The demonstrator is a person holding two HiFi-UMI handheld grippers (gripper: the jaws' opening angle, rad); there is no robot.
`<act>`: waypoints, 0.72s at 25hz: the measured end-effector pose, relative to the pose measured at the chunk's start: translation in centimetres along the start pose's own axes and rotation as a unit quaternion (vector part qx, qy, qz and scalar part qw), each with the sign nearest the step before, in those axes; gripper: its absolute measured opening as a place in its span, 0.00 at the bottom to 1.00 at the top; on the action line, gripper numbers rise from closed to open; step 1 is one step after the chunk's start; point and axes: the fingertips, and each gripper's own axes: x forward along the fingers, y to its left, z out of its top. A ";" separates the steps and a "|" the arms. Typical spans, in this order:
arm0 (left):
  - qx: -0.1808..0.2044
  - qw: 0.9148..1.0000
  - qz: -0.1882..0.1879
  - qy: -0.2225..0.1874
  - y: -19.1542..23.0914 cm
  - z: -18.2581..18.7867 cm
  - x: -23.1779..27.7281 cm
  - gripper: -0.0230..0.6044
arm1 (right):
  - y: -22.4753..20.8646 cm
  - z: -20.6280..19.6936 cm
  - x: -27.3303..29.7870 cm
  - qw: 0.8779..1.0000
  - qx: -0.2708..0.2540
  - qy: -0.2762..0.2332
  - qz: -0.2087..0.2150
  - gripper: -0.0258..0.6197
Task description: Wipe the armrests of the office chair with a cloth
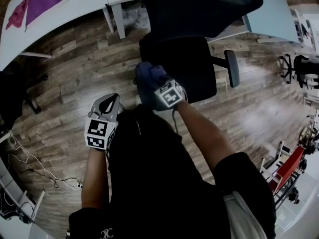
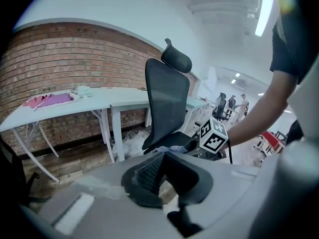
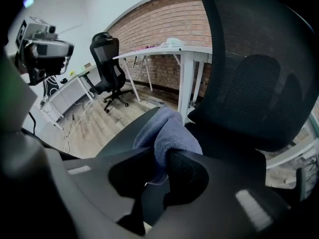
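Cloth (image 3: 172, 131): looks soft, light, bunches easily. Right gripper (image 3: 159, 171) clamped on its gathered edge, cloth lying on armrest (image 3: 117, 143). Left gripper (image 2: 162, 176) jaws together, empty.

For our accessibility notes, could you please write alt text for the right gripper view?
The right gripper is shut on a blue-grey cloth, which lies on a dark armrest of the office chair. Its black mesh backrest fills the right; behind stand a white table, a brick wall and a second chair.
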 end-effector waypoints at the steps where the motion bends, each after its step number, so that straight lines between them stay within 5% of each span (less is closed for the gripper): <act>1: 0.002 1.000 -0.002 0.002 -0.2 0.1 0.1 0.05 | 0.2 -0.3 -0.2 1.000 0.007 -0.001 0.006 0.15; 18: 0.013 1.000 -0.013 0.003 -1.9 1.1 1.5 0.05 | 8.8 -8.2 -5.9 0.992 0.017 0.023 0.123 0.14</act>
